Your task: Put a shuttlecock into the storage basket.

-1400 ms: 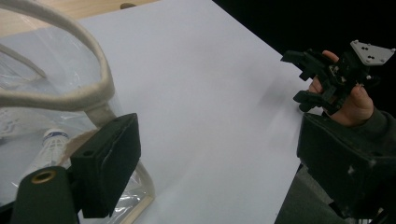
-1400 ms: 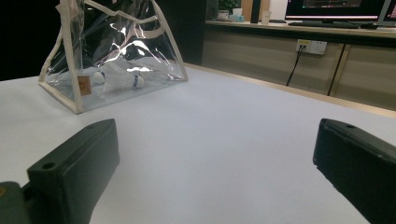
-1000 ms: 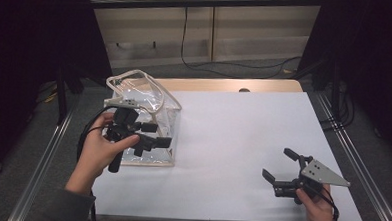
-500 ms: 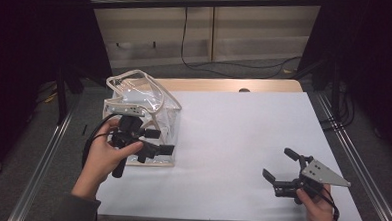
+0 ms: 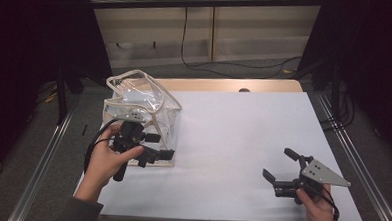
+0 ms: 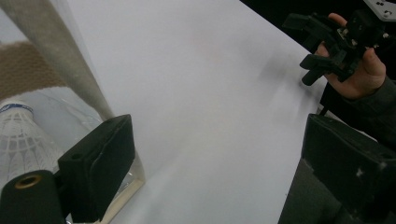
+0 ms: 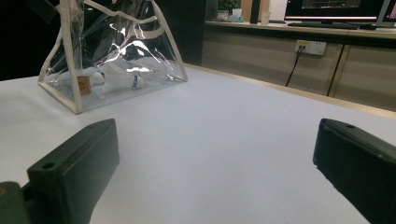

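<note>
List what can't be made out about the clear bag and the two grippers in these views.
- High view: the contents of the clear bag are lost to glare, and the left gripper covers its front.
- Left gripper view: the shuttlecock is cut off by the left edge.
- Right gripper view: the tan label is too small to read.
- High view: the hand hides the right gripper grip.

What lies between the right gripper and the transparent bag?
Only bare white table, seen in the high view, separates right gripper from transparent bag.

Dark room, beige wall panels (image 5: 247, 32), grey floor (image 5: 42, 149).
</note>
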`<state>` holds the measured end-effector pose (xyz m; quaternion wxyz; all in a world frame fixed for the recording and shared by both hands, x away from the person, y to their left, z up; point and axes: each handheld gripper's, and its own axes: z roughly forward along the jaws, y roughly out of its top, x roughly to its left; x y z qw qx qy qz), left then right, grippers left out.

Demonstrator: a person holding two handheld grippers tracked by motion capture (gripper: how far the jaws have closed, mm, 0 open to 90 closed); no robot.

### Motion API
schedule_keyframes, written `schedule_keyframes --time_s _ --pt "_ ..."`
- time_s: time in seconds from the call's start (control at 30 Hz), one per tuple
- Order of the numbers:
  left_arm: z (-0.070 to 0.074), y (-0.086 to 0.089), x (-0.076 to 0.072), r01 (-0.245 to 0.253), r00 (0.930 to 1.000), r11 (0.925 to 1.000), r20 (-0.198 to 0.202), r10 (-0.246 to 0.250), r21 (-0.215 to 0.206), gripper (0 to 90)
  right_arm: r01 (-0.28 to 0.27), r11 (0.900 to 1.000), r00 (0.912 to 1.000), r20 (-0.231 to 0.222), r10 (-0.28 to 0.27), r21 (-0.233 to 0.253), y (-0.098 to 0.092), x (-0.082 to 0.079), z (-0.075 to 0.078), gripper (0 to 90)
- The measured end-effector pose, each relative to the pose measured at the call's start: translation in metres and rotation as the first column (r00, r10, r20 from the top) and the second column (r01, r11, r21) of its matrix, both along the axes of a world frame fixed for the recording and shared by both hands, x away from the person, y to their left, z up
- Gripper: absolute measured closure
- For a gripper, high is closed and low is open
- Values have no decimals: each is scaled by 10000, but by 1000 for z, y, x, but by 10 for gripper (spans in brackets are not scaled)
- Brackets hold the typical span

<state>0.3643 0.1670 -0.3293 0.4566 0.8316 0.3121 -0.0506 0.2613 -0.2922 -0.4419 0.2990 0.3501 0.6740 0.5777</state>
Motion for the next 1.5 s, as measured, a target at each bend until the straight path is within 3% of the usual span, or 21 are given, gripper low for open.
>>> schedule_keyframes --time_s 0.63,1.5 --pt "-19 3 -1 78 9998 9999 159 -77 -81 84 16 10000 10000 28 -16 -18 -1 0 0 3" --pt "-48 18 -5 224 9988 9984 427 -247 523 73 28 10000 10000 4 -28 -35 -1 -1 0 3"
